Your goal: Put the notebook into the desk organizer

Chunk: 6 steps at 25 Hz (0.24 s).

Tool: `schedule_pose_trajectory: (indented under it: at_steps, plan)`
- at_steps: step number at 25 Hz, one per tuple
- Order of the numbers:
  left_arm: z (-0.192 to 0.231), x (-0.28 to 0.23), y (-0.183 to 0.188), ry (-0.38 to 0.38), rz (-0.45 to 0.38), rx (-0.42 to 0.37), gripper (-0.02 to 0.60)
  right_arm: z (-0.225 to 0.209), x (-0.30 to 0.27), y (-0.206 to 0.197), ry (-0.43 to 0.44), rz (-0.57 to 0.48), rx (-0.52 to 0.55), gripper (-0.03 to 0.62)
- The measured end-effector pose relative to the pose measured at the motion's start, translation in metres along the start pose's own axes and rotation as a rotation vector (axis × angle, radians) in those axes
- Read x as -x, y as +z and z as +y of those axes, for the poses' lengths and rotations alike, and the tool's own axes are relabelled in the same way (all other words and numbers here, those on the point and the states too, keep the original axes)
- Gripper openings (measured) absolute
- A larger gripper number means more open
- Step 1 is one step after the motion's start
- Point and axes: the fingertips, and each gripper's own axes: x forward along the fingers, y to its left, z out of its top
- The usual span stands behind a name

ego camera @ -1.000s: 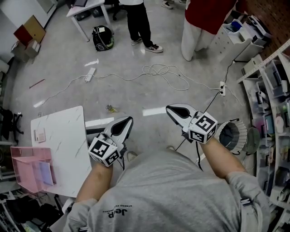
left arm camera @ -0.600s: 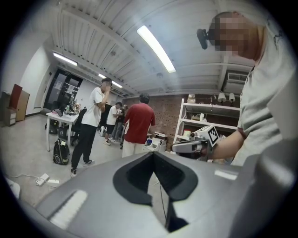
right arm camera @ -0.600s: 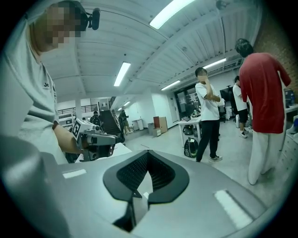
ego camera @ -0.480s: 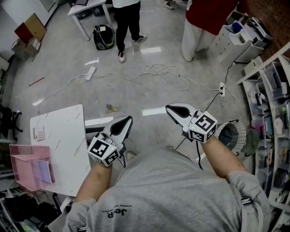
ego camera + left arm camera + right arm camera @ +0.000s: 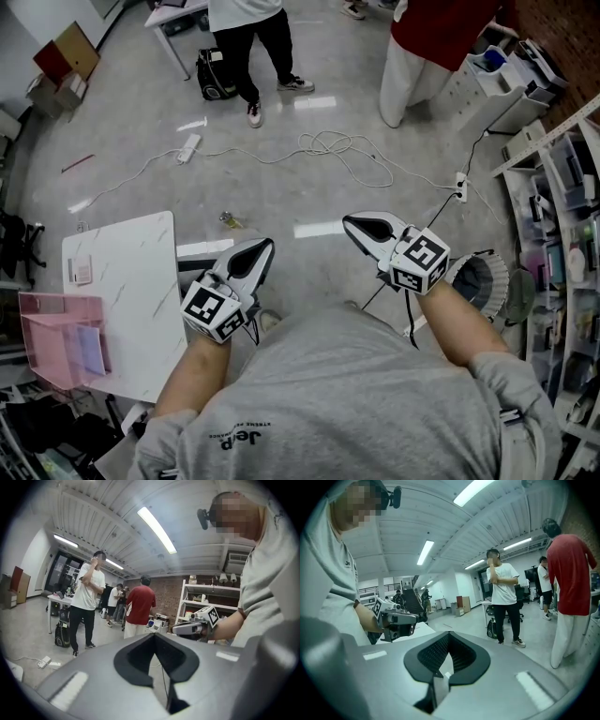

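Observation:
A pink desk organizer [image 5: 47, 330] stands at the near left end of the white table [image 5: 131, 300]. A pale blue-violet notebook [image 5: 90, 349] stands inside it. Both grippers are held in front of my body, over the floor and to the right of the table. My left gripper [image 5: 262, 249] [image 5: 154, 636] is shut with nothing in it. My right gripper [image 5: 353, 225] [image 5: 447, 636] is shut and empty too. Each gripper view shows the other gripper: the right one [image 5: 180, 630], the left one [image 5: 412, 618].
A small pinkish card [image 5: 82, 271] lies on the table's far left. Cables [image 5: 328, 150] and a power strip [image 5: 186, 150] lie on the floor ahead. Two people [image 5: 246, 37] stand beyond. A bin [image 5: 478, 279] and shelves [image 5: 562, 216] are on the right.
The person in the white shirt has walked left across the floor. The view has shifted slightly. Both grippers have stayed in place, shut.

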Motion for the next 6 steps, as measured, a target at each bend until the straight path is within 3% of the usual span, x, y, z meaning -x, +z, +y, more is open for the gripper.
schedule_pose_trajectory:
  at_steps: [6]
  plan:
    - [0.0016, 0.0006, 0.0019, 0.002, -0.002, 0.0, 0.058, 0.0002, -0.0032, 0.0016, 0.005, 0.004, 0.006, 0.002]
